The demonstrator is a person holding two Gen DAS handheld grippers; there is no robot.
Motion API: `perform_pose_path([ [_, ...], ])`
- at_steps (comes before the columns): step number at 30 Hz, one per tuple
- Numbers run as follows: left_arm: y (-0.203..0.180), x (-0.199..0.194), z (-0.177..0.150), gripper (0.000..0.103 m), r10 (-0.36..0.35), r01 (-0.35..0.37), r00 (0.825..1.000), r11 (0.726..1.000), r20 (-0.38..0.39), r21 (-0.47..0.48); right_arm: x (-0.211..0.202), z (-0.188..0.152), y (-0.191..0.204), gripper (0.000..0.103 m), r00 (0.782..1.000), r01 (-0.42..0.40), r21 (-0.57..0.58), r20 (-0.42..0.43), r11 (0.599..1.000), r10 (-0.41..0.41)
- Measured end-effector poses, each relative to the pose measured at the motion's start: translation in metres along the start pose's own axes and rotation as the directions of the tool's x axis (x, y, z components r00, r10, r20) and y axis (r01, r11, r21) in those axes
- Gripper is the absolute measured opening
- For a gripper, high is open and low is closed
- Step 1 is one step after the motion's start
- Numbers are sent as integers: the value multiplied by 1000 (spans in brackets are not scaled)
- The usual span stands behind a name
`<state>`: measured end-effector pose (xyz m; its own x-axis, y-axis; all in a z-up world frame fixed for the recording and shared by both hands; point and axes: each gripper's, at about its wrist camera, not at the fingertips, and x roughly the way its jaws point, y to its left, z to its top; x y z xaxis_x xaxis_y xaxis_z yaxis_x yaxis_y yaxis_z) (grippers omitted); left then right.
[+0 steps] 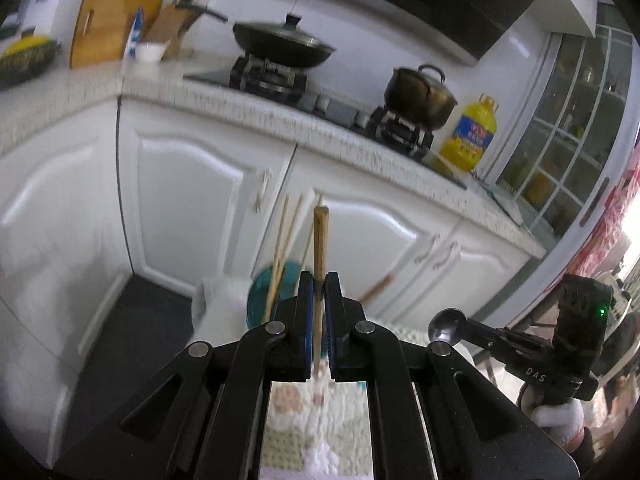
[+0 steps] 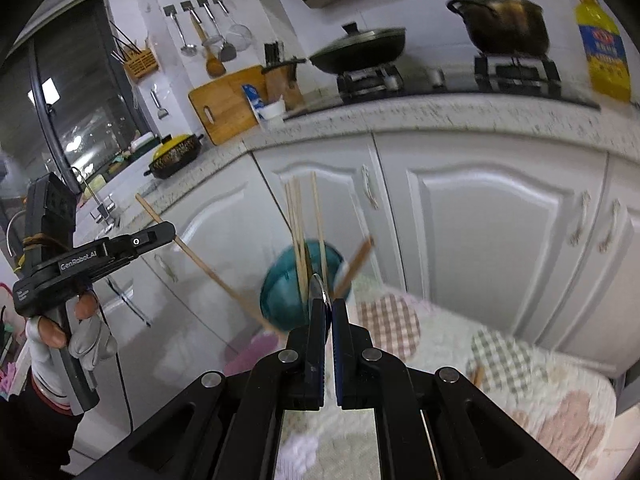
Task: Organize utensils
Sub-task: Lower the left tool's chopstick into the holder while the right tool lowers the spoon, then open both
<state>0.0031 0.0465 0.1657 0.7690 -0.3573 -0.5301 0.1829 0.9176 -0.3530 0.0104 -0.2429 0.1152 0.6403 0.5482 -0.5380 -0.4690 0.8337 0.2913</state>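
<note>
White kitchen cabinets (image 2: 480, 216) fill the background, topped by a speckled desk (image 1: 248, 104) that carries the gas hob. On the hob: lidded wok (image 1: 280, 42) and a dark stockpot (image 1: 420, 94). A yellow oil bottle (image 1: 472, 136) stands beside the stockpot. A wooden cutting board (image 2: 224, 104) leans on the wall near a knife block (image 2: 282, 76).

Foreground surface is covered with a patchwork quilted cloth (image 2: 500, 360). A teal holder (image 2: 280, 296) stands on it, with several bamboo chopsticks (image 2: 298, 220) upright inside, blurred.

Left gripper (image 1: 319, 284): jaws closed tight on a wooden chopstick (image 1: 320, 240); the stick rises upright past the jaw tips. In the right wrist view the same chopstick runs diagonally through the jaws, raised clear of the cloth and to the left of the holder.

Right gripper (image 2: 328, 308): jaws closed tight on a metal spoon (image 1: 442, 330); from the left wrist view the bowl projects beyond the tips, held in the air. In its own view only a thin metal edge shows between the jaws.

A gloved hand (image 2: 80, 332) grips the left gripper's handle.
</note>
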Motion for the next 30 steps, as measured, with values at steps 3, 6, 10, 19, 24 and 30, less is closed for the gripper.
perform_pose_path([
  [3, 2, -1, 17, 4, 19, -20, 1000, 1000, 23, 24, 8, 19, 5, 3, 1000, 16, -16, 22, 1000, -16],
  [6, 5, 4, 30, 4, 43, -44, 998, 998, 39, 37, 22, 37, 10, 3, 998, 44, -37, 39, 998, -42],
  [10, 12, 9, 39, 4, 57, -59, 997, 997, 45, 41, 43, 54, 17, 3, 995, 94, -82, 52, 992, -90],
  [19, 24, 41, 36, 4, 117, -118, 993, 990, 19, 71, 90, 60, 13, 3, 982, 189, -133, 49, 973, -184],
  [24, 30, 65, 21, 4, 146, -145, 989, 987, -16, 66, 104, 50, 20, 3, 977, 215, -185, 40, 959, -212],
  [30, 30, 88, 1, 4, 164, -160, 984, 985, -62, 68, 118, 29, 26, 3, 980, 187, -221, -23, 957, -197],
])
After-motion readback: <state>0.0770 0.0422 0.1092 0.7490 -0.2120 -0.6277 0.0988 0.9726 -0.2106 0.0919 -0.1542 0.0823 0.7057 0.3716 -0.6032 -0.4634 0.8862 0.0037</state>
